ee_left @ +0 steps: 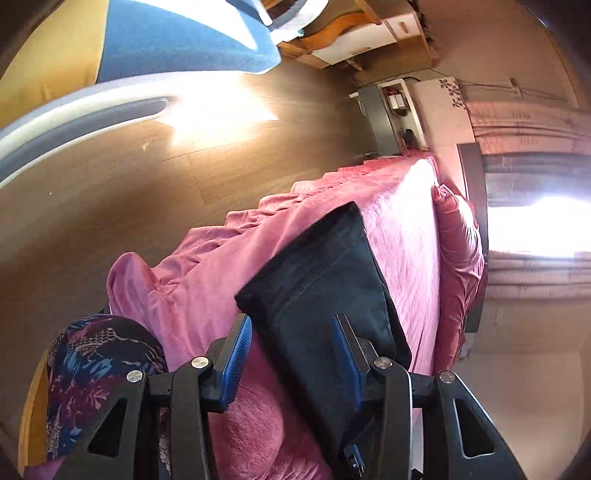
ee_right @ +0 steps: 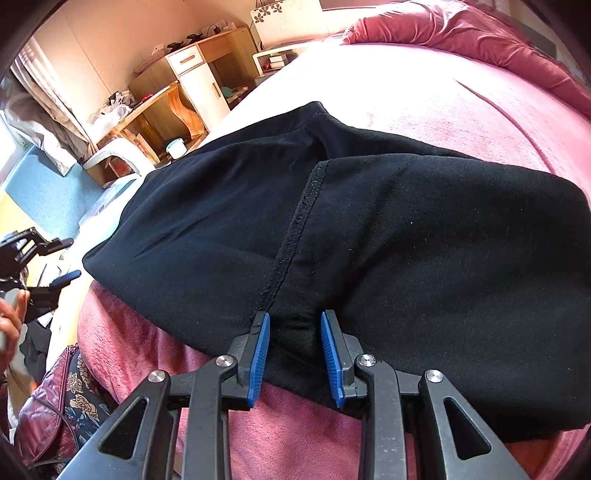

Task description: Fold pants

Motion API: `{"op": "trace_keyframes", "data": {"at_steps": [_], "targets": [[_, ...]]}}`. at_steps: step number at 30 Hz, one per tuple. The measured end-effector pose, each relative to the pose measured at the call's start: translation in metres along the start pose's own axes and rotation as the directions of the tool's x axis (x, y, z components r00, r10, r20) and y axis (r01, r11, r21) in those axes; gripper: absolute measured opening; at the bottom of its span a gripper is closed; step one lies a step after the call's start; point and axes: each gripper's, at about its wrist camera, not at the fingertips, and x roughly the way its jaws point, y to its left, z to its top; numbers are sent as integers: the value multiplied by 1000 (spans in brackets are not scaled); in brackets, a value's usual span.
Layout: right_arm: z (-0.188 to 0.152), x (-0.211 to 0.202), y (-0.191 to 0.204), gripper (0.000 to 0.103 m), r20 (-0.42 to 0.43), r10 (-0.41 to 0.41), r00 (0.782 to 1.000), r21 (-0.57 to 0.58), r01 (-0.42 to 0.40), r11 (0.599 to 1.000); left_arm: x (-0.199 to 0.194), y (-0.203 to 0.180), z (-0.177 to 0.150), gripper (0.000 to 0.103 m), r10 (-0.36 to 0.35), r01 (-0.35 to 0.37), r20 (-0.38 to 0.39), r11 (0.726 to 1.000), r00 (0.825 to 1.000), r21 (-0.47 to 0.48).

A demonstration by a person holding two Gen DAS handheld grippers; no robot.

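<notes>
Black pants lie folded on a pink bed cover. In the right wrist view my right gripper is open, its blue-padded fingers on either side of a fold at the pants' near edge. My left gripper shows far left in that view, held off the bed in a hand. In the left wrist view the left gripper is open above the bed's edge, and the pants lie just beyond and partly between its fingers.
A wooden desk and white cabinet stand beyond the bed. A floral patterned garment sits beside the bed at lower left. Pink pillows lie at the head. Wooden floor stretches left of the bed.
</notes>
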Motion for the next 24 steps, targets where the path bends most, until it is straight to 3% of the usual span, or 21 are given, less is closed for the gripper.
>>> {"op": "trace_keyframes", "data": {"at_steps": [3, 12, 14, 15, 18, 21, 23, 24], "targets": [[1, -2, -4, 30, -2, 6, 1000, 6, -6, 1000, 10, 15, 2, 49, -9, 9, -11, 998, 1000, -62], [6, -5, -8, 30, -12, 0, 1000, -5, 0, 1000, 43, 23, 11, 47, 12, -15, -26, 992, 1000, -124], [7, -4, -5, 30, -15, -3, 1000, -7, 3, 1000, 50, 21, 13, 41, 13, -16, -26, 993, 1000, -119], [7, -4, -4, 30, -16, -5, 1000, -8, 5, 1000, 53, 19, 14, 26, 4, -7, -29, 994, 1000, -107], [8, -2, -1, 30, -19, -7, 1000, -9, 7, 1000, 51, 9, 13, 15, 8, -8, -4, 998, 1000, -59], [8, 0, 1, 30, -20, -8, 1000, -13, 8, 1000, 36, -18, 6, 14, 0, -3, 47, 998, 999, 61], [8, 0, 2, 32, -21, -3, 1000, -19, 2, 1000, 25, -44, -1, 14, -68, 57, 61, 985, 996, 163], [9, 0, 3, 38, -24, 4, 1000, -21, -4, 1000, 20, -60, -7, 14, -101, 85, 56, 971, 993, 225]]}}
